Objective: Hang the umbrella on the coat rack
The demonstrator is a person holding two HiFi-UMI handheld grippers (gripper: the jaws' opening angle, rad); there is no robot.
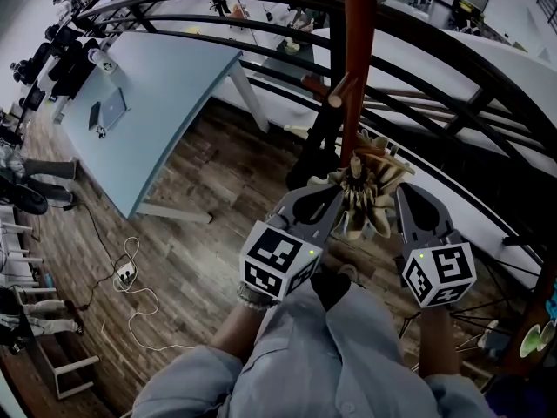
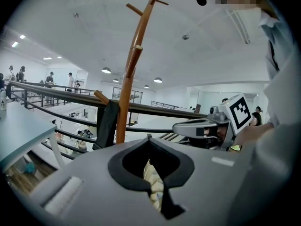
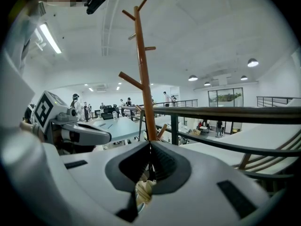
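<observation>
The reddish-brown coat rack stands straight ahead by the railing, its pegs branching upward. A beige folded umbrella sits against the pole between my two grippers. It also shows as beige folds beneath the jaws in the left gripper view and the right gripper view. My left gripper is shut, its tips meeting just left of the umbrella. My right gripper is shut just right of it. No frame shows either one pinching the fabric.
A dark railing runs behind the rack over a drop to a lower floor. A black garment hangs on the rack. A light blue table stands to the left, with cables on the wooden floor. People stand far off.
</observation>
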